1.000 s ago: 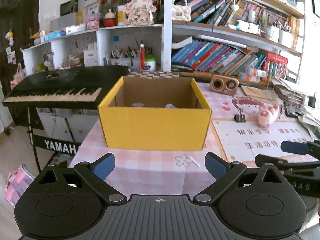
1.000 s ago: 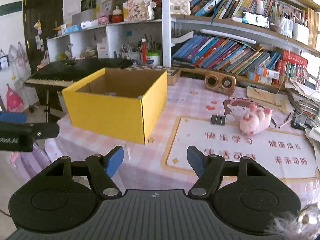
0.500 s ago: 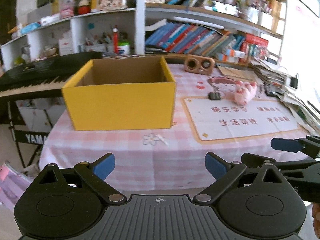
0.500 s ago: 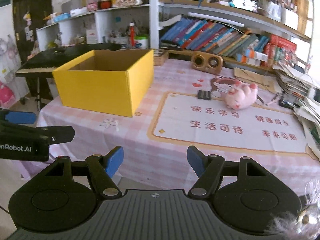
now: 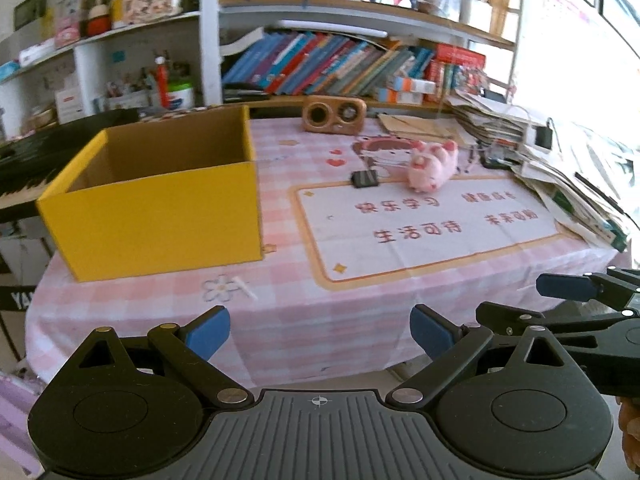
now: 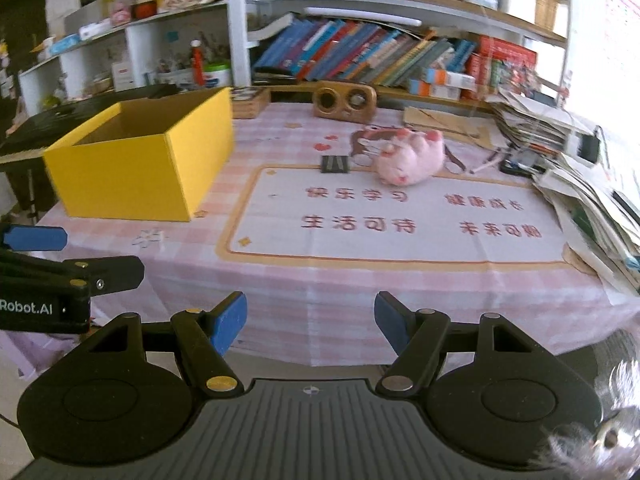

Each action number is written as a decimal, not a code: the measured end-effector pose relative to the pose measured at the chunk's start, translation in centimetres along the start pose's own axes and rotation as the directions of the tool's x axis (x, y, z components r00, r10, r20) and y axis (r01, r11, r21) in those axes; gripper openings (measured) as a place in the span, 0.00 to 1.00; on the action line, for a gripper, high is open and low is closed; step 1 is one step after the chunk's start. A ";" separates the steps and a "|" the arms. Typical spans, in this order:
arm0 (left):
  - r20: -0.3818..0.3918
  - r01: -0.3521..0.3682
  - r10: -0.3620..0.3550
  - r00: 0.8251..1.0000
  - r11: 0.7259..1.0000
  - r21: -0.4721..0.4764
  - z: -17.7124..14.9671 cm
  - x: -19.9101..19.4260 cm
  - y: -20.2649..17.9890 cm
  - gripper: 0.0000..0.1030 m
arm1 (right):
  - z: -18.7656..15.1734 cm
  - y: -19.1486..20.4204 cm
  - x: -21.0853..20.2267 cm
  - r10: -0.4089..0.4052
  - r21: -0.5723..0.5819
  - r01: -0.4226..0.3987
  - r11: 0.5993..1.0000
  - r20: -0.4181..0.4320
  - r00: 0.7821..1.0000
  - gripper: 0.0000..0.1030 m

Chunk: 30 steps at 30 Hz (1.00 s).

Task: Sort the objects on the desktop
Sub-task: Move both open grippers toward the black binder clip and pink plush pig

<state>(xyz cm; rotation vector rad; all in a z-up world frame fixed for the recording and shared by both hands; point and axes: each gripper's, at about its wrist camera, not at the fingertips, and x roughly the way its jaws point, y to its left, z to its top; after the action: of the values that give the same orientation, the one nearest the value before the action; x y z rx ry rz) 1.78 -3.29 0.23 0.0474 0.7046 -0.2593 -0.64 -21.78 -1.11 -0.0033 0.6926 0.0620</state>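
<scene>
On the counter (image 6: 400, 280), just past the far edge of a white printed mat (image 6: 392, 220), a pink plush pig (image 6: 408, 158) is lying on its side, with a black binder clip (image 6: 335, 164) sitting just beside it. An open yellow cardboard box (image 6: 148, 164) is standing well apart from them, toward the keyboard (image 6: 60, 120). A wooden speaker (image 6: 345, 101) is sitting near the bookshelf (image 6: 380, 56), and stacked papers (image 6: 580, 160) are crowding the other end. Off the near edge of the counter, the right gripper (image 6: 310, 322) is hovering with its jaws apart and holding nothing. Beside it, the left gripper (image 5: 320, 332) is gaping wide, likewise carrying nothing.
</scene>
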 end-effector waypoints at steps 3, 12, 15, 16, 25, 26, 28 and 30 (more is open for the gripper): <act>-0.003 0.015 -0.015 1.000 1.000 0.010 0.6 0.7 -0.8 0.95 | 0.1 -0.9 0.2 -0.013 0.008 0.013 1.000 -0.004 1.000 0.67; -0.020 0.053 -0.052 0.998 0.998 0.029 2.1 3.2 -2.9 0.95 | 0.8 -3.7 1.4 -0.042 0.033 0.042 0.999 -0.025 0.999 0.67; -0.029 0.066 -0.065 0.997 0.997 0.037 2.6 4.1 -3.7 0.95 | 1.0 -4.7 1.7 -0.052 0.043 0.054 0.998 -0.033 0.998 0.67; -0.034 0.072 -0.071 0.997 0.997 0.042 2.7 4.5 -4.1 0.95 | 1.0 -5.1 1.9 -0.057 0.048 0.058 0.997 -0.036 0.998 0.67; -0.058 0.097 -0.094 0.994 0.994 0.056 4.4 7.6 -6.5 0.95 | 2.0 -8.3 3.8 -0.073 0.066 0.077 0.995 -0.062 0.995 0.67; -0.060 0.096 -0.093 0.994 0.994 0.056 4.6 7.9 -6.7 0.95 | 2.2 -8.7 4.1 -0.072 0.066 0.076 0.995 -0.065 0.995 0.67; -0.063 0.093 -0.090 0.994 0.994 0.053 5.1 8.6 -7.1 0.95 | 2.6 -9.3 4.7 -0.067 0.067 0.071 0.995 -0.070 0.995 0.67; -0.065 0.086 -0.082 0.995 0.995 0.050 5.7 9.2 -7.3 0.95 | 3.2 -10.0 5.5 -0.057 0.064 0.062 0.996 -0.073 0.996 0.67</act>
<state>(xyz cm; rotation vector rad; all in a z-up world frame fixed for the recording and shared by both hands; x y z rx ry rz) 10.29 -13.12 -1.10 0.0761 0.7631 -0.3582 6.17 -31.42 -2.32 0.0376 0.7646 -0.0183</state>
